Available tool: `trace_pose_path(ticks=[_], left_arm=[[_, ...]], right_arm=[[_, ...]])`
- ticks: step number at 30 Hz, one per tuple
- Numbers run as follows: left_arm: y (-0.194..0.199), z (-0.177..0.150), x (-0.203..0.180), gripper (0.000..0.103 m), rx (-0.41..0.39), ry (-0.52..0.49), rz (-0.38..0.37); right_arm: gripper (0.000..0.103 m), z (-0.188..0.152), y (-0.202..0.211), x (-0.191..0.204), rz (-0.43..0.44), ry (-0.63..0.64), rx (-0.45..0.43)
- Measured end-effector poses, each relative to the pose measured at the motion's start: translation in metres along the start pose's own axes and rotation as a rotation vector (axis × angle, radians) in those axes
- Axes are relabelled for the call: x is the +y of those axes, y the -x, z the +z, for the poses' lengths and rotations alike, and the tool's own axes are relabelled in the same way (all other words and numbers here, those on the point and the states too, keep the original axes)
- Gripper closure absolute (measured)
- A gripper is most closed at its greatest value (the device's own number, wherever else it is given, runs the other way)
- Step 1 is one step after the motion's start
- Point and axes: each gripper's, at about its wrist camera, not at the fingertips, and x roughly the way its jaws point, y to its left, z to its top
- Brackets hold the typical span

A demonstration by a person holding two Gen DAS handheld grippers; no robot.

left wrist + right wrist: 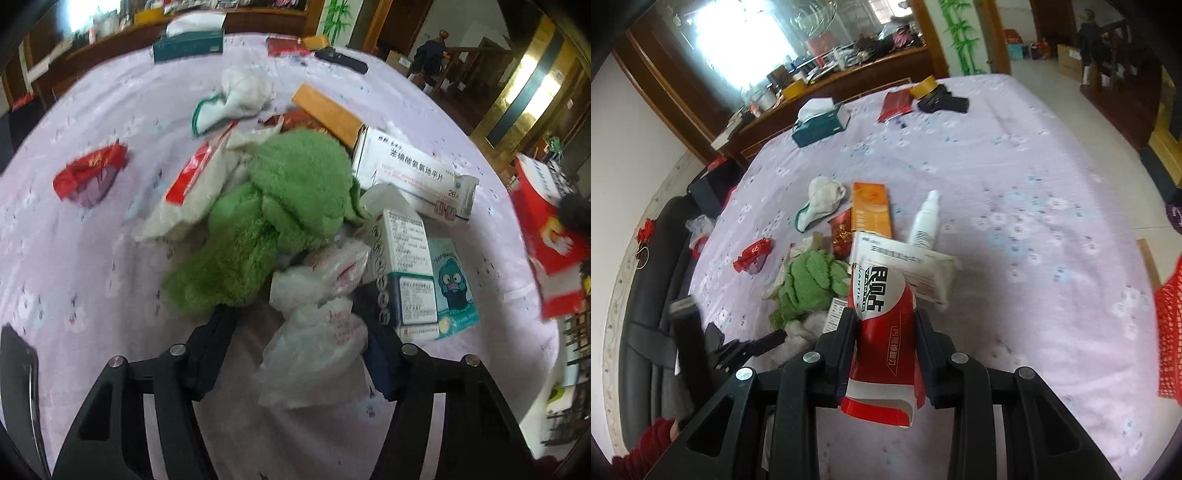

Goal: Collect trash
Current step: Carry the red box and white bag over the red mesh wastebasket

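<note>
a: left wrist view first. what's there?

b: the left gripper (295, 343) is spread wide, fingers either side of a crumpled clear plastic bag (314, 332) without pinching it. past it a green fuzzy cloth (269, 221) lies on the heap in the middle of the lilac tablecloth (74, 258). only this view shows the teal cartoon tissue pack (452, 284) and the upright medicine box (406, 269) just beside the bag, toward the near right edge.

a: anything readable?

b: the long white pill box (413, 173) carries chinese print and "28"; the rest is too blurred. a red wrapper (90, 173) lies apart toward the left edge.

a: and the right wrist view?

b: the right gripper (884, 317) is clamped on a red and white carton (882, 332), held above the near edge. its big chinese characters are plain, with a small latin line i can't read surely. this view alone shows a white spray bottle (925, 221) leaning behind the pill box, an orange box (870, 212), and a teal tissue box (820, 123) at the far edge.
</note>
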Motion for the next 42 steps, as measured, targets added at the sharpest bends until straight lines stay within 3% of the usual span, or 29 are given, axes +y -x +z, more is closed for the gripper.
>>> trace_pose_path(ticks=[1,3,12,18,26,32,42], left_arm=[[0.0,0.001,-0.002,0.056,-0.005,-0.015,0.008],[0.0,0.002,-0.003,0.07,0.0,-0.026,0.0],[0.053,0.0,-0.014,0.07,-0.07,-0.051,-0.097],[0.086,0.012,-0.057,0.07,-0.141,-0.154,-0.162],[0.087,0.024,-0.152,0.07,-0.13,-0.31,-0.275],[0.072,0.037,-0.254,0.07,-0.106,-0.454,-0.38],[0.016,0.06,-0.39,0.07,-0.049,-0.523,-0.462]], right_arm=[[0.069,-0.003,0.004,-0.003,-0.003,-0.002,-0.005],[0.069,-0.009,0.013,-0.007,-0.013,-0.007,-0.016],[0.069,-0.031,0.041,-0.021,-0.043,-0.041,-0.059],[0.069,-0.039,0.066,-0.05,-0.058,-0.145,-0.103],[0.069,-0.05,0.107,-0.1,-0.099,-0.244,-0.173],[0.069,-0.062,0.162,-0.167,-0.189,-0.364,-0.261],[0.069,-0.068,0.232,-0.286,-0.347,-0.517,-0.357]])
